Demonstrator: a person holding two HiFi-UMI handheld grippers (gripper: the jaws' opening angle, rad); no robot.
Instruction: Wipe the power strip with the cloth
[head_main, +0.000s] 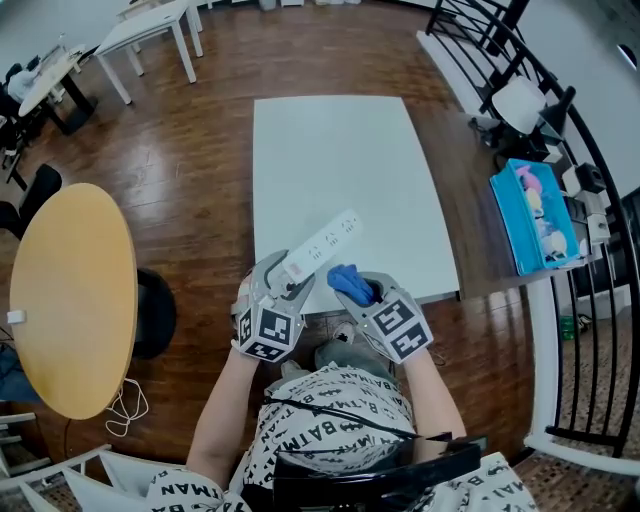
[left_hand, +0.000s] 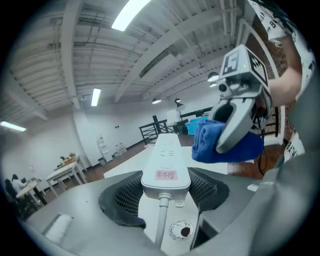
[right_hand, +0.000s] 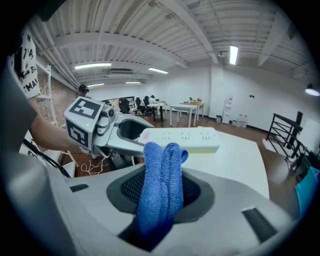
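At the near edge of a white tabletop (head_main: 340, 150), a person holds a gripper in each hand over a dark wooden floor (head_main: 200, 150). The left gripper (head_main: 290, 278) has its jaws clamped on the cord end of a white power strip (head_main: 325, 245), one pad against each long side. From there the strip runs up and to the right, out over the tabletop. A pink label (left_hand: 166, 175) sits on the gripped end, and the cord (left_hand: 162, 220) drops from it between the jaws. The right gripper (head_main: 365, 293) has its jaws closed on a folded blue cloth (head_main: 348, 281) – the folds stand up out of the grip and lie just beside the strip's right side. Whether cloth and strip touch cannot be told from any view. Both grippers point away from the person and slightly toward each other. A round wooden table (head_main: 75, 300) stands well off to the left, and a black railing (head_main: 590, 200) curves along the right side of the room
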